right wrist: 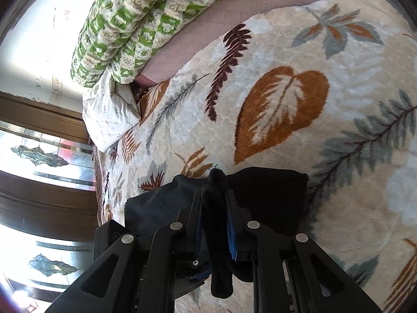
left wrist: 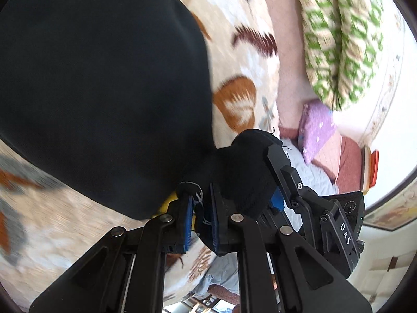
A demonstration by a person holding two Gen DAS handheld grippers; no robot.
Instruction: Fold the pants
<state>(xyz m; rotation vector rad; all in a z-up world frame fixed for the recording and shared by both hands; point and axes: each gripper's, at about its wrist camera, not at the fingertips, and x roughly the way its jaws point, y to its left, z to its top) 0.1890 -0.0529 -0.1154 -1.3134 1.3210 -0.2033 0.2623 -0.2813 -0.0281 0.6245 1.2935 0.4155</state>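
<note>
- Gripping the black pants (left wrist: 99, 83) with both tools at once, we judge ourselves mid-fold: the cloth is lifted and carried, not yet laid flat.
- In the left wrist view the pants hang as a broad dark sheet over the leaf-patterned blanket (left wrist: 242, 60), so a large part of the garment is off the bed.
- Our left gripper (left wrist: 201, 208) is clamped on a bunched edge of the fabric, its blue pads pressed onto the cloth between them.
- Our right gripper (right wrist: 215, 206) is likewise closed on a narrow roll of the same black fabric, which pokes out past the fingertips and trails down below the jaws.
- In the left view the right tool sits just beside the left one, touching the same bunch of cloth, so we read the two held edges as brought together.
- Both tools point out across the bed, tilted, with the green quilt (right wrist: 146, 20) and a white pillow (right wrist: 109, 112) well beyond them.
- Left to do, as we judge it: lay the doubled cloth down on the blanket, smooth it, and fold again; we cannot tell how many folds it already carries.
</note>
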